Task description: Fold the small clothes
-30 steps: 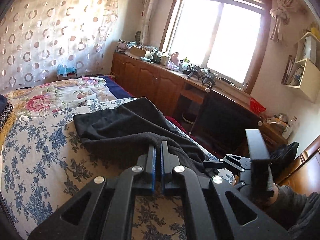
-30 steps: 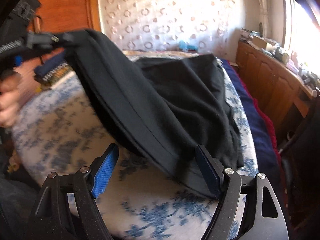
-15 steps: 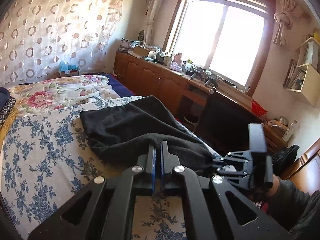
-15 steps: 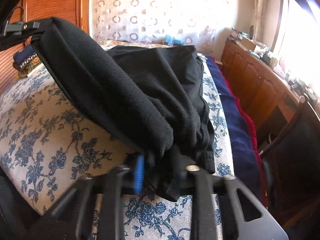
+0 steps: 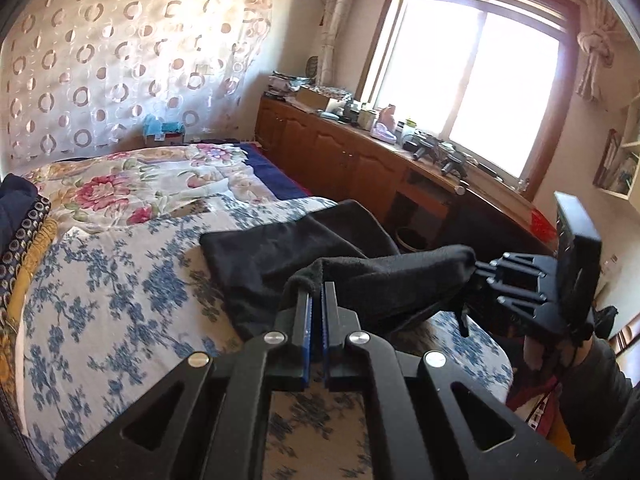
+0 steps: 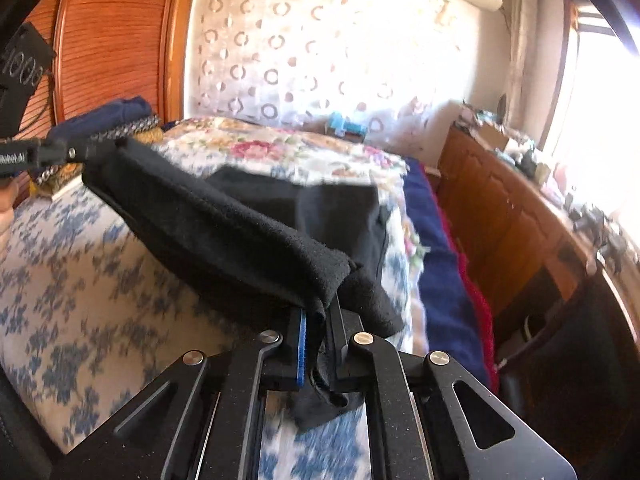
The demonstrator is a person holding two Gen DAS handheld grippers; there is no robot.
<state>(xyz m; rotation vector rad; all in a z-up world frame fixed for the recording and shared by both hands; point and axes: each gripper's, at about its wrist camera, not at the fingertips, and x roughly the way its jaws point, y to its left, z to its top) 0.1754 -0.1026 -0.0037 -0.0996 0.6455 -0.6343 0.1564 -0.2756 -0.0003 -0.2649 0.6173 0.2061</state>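
A black fleece garment (image 5: 280,252) lies on the blue-flowered bedspread (image 5: 104,292), its near edge lifted off the bed. My left gripper (image 5: 316,300) is shut on one corner of that edge. My right gripper (image 6: 318,320) is shut on the other corner; it shows in the left wrist view (image 5: 480,268) at the right. The raised edge stretches between the two grippers as a thick fold (image 6: 208,224). The far part of the garment (image 6: 304,204) rests flat on the bed.
A pile of folded clothes (image 5: 20,216) sits at the bed's left edge. A wooden cabinet (image 5: 344,160) with clutter runs under the window on the right. A dark blue blanket (image 6: 436,256) hangs along the bed's right side.
My right gripper has closed on the garment's near corner. Both grippers have lifted the near edge up off the bed and pulled it taut between them.
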